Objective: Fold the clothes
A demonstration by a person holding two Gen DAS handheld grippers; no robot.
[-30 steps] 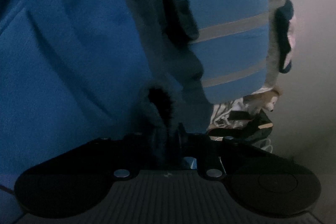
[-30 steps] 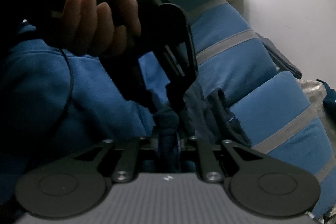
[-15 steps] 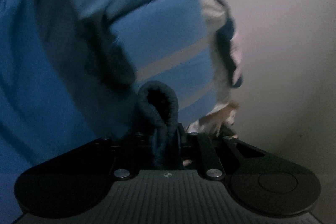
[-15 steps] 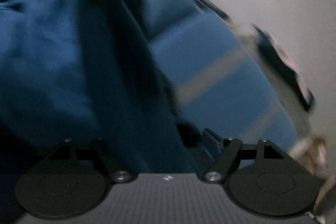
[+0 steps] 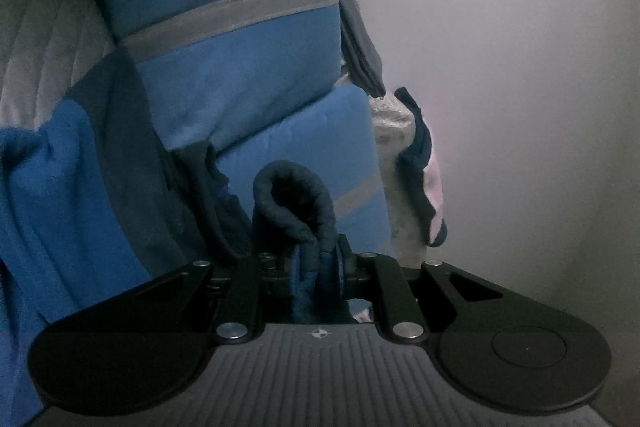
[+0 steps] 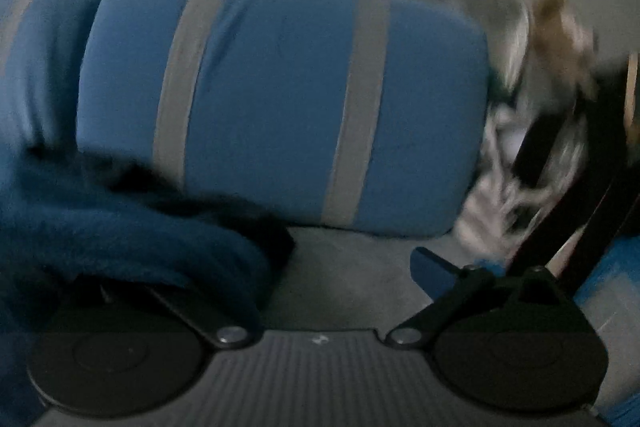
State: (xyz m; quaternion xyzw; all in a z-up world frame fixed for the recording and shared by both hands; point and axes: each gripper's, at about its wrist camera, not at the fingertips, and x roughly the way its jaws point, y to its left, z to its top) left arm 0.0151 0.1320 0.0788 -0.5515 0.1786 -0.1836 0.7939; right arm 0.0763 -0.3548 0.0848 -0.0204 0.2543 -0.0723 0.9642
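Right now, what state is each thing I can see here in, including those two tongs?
Left tongs: shut on a bunched fold of the dark blue garment.
Right tongs: open, nothing between the fingers; dark blue cloth draped over the left finger.
Blue sleeve with grey stripes: folded into a thick, rounded bundle.
Pile of other clothes: crumpled, unfolded, blurred.
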